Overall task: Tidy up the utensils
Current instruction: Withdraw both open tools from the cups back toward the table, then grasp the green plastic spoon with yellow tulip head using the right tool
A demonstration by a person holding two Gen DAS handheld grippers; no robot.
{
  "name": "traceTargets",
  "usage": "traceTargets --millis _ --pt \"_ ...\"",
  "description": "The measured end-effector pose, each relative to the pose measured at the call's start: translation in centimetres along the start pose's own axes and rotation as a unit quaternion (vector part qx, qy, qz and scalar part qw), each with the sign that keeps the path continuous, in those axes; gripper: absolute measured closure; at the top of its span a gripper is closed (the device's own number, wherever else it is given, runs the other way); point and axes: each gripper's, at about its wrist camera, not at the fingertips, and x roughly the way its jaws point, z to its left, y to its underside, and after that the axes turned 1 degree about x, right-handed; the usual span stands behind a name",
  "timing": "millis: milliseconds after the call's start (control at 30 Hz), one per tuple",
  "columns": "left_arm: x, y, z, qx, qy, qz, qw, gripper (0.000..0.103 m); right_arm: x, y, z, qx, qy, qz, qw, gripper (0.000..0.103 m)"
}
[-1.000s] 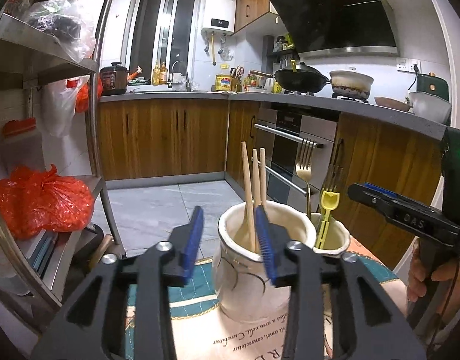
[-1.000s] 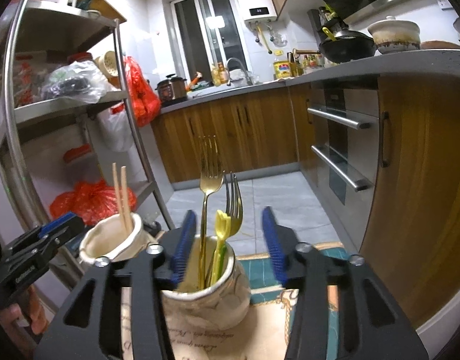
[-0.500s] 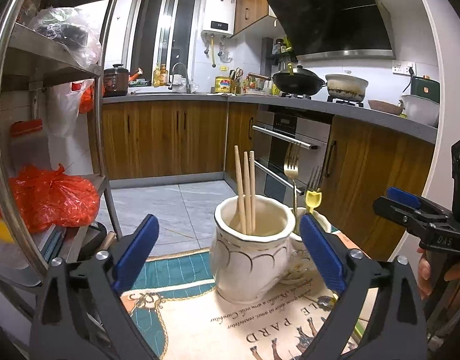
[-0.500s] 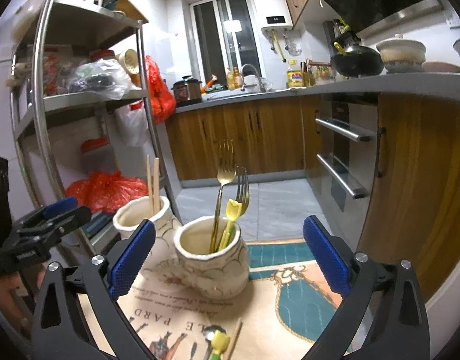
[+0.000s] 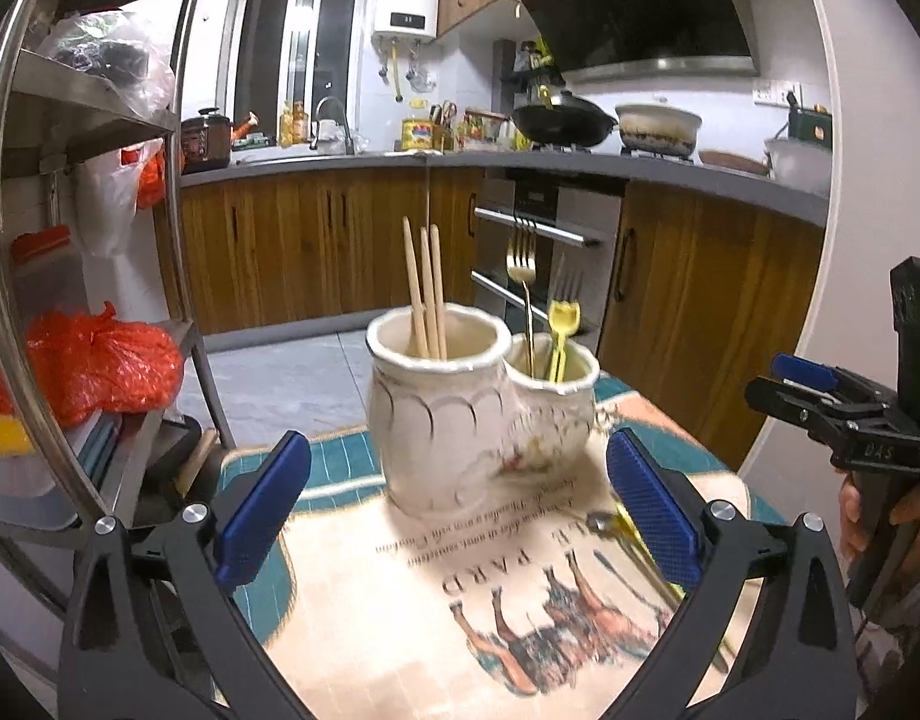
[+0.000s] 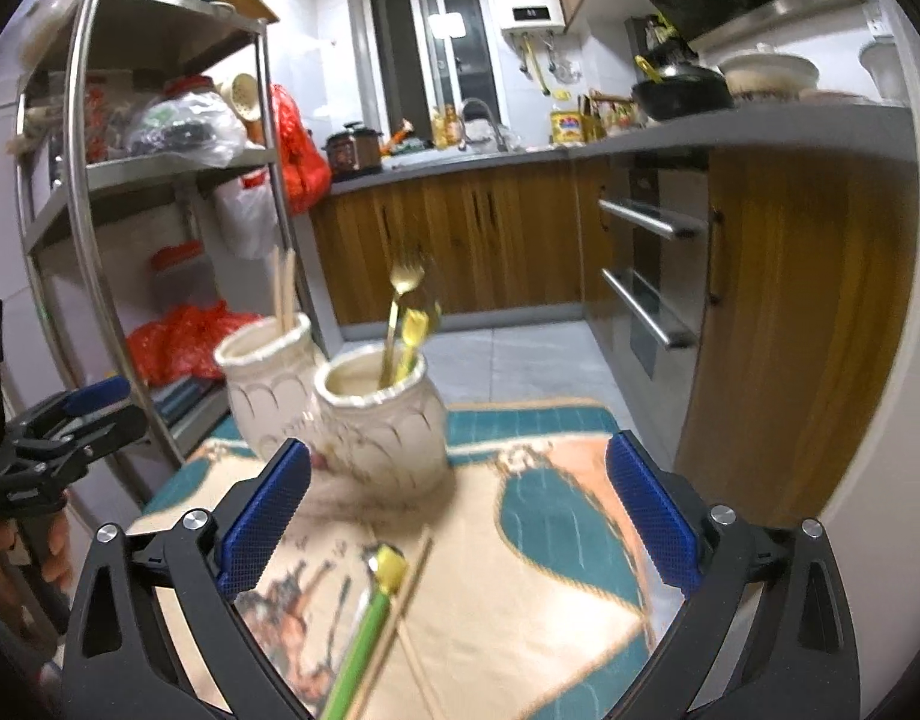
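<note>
Both grippers, left (image 5: 456, 510) and right (image 6: 456, 507), now released and backed off the jars (image 5: 435, 408). Chopsticks (image 5: 423, 294) and forks (image 5: 523, 276) are sorted; loose utensils (image 6: 375, 606) near the counter's front edge look next.

I am seeing two cream jars (image 5: 438, 402) (image 6: 380, 420) with scalloped line patterns, tan chopsticks (image 5: 422, 288), a gold fork (image 5: 521, 276), a green-handled utensil (image 6: 363, 636), and a beige mat (image 5: 399, 618) showing brown horses, edged in teal.

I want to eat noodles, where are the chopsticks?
In the left wrist view, three chopsticks stand in the bigger white jar mid-table, just left of the smaller jar holding forks.
</note>
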Motion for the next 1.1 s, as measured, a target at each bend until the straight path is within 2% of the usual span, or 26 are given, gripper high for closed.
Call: traceTargets --millis 267,600,700,967,1100 --pt "0.4 2.2 -1.1 0.0 0.017 0.035 0.9992 0.006 -0.1 2.1 -0.5 0.009 0.008 0.035 0.999 0.005" --pt "0.7 4.3 -1.6 0.004 0.024 0.063 0.9977 0.006 2.4 5.4 2.3 -0.017 0.0 0.112 0.994 0.008" --pt "0.7 4.5 -1.6 0.006 0.024 0.062 0.9978 0.006 3.2 5.6 3.2 -0.022 -0.003 0.128 0.992 0.02" --pt "0.9 4.8 -1.3 -0.001 0.028 0.065 0.9975 0.006 5.1 6.5 5.1 -0.035 -0.013 0.17 0.985 0.068" --pt "1.0 5.0 -1.4 -0.001 0.03 0.067 0.9973 0.006 5.7 6.8 5.6 -0.038 -0.012 0.184 0.982 0.08"
